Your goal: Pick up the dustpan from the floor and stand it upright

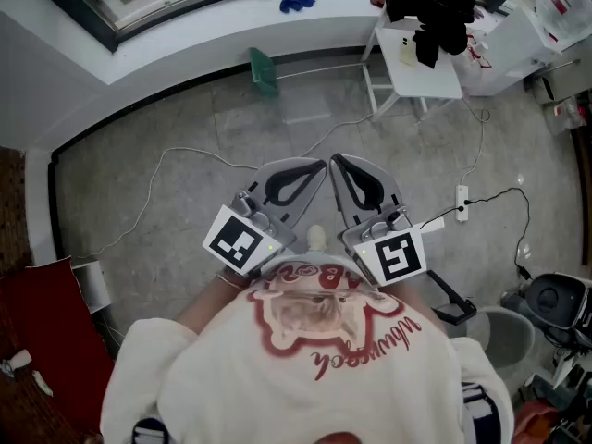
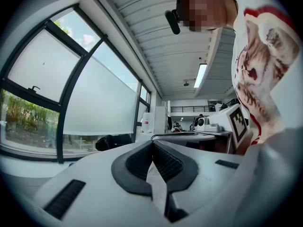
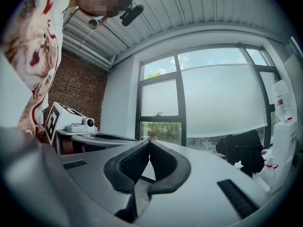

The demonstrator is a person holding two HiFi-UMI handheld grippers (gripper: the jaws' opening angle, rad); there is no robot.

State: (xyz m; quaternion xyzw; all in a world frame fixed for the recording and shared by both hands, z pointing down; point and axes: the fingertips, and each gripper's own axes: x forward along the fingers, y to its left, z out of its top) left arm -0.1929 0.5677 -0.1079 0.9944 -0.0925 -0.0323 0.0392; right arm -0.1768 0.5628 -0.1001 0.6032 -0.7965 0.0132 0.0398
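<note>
Head view: left claw [image 1: 321, 164] and right claw [image 1: 336, 159] both pressed together, empty — dustpan [image 1: 264, 70] well apart.

light: bright daylight via windows [image 3: 208, 103] | shadows: soft | edges: fisheye-warped, dark corners | focus: sharp

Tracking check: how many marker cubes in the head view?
2. One cube on the left gripper, left of centre; one cube on the right gripper, right of centre. None seem hidden.
</note>
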